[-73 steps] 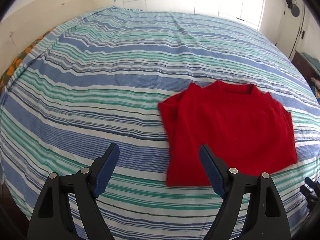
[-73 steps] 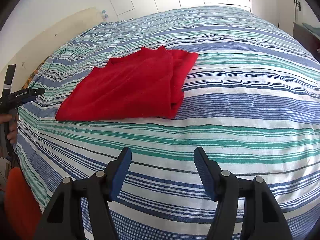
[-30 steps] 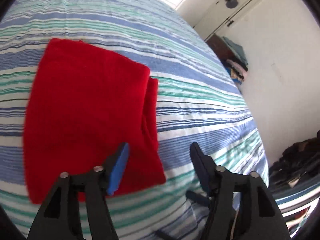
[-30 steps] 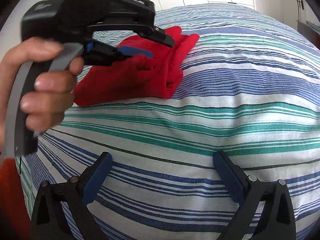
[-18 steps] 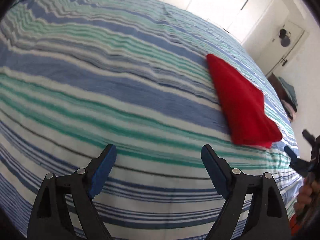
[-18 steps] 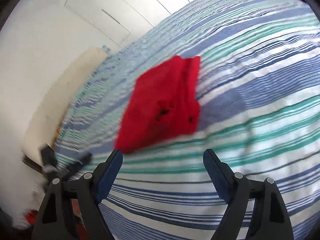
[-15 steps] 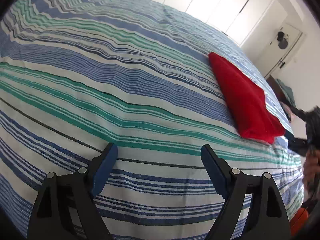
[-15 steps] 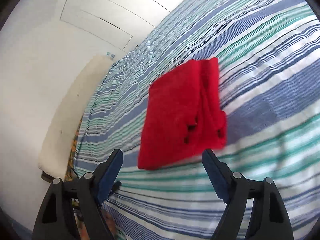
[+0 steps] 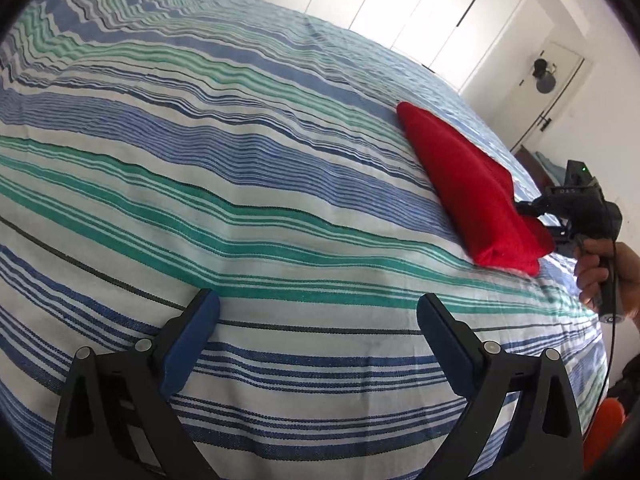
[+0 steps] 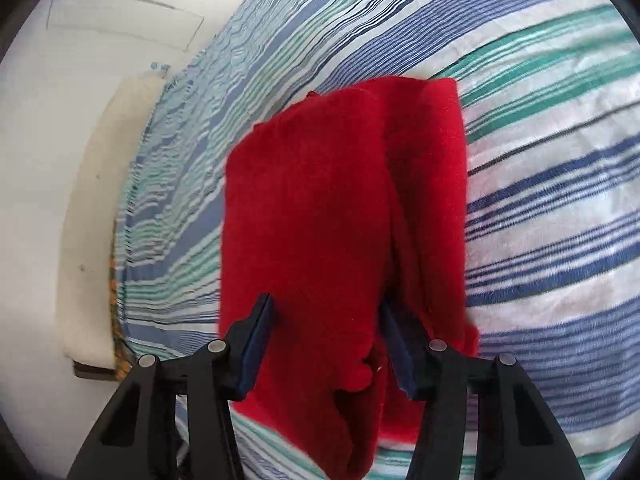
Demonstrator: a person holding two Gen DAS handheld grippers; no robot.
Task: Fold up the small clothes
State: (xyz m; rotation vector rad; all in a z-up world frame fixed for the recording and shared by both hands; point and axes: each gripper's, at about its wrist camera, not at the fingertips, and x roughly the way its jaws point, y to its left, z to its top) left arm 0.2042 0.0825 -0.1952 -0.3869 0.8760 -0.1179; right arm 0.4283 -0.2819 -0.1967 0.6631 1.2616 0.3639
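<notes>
We see a folded red fleece garment [image 10: 344,216] lying on a bed covered by a woven sheet striped in blue, green and white [image 9: 224,168], near the bed's right edge in the left wrist view. Our right gripper [image 10: 326,320] has its blue-padded black jaws set either side of the garment's thick near fold, pads touching the soft nap, though we cannot tell whether it is clenched. Our left gripper [image 9: 318,334] hangs spread wide over bare sheet, well apart from the garment.
</notes>
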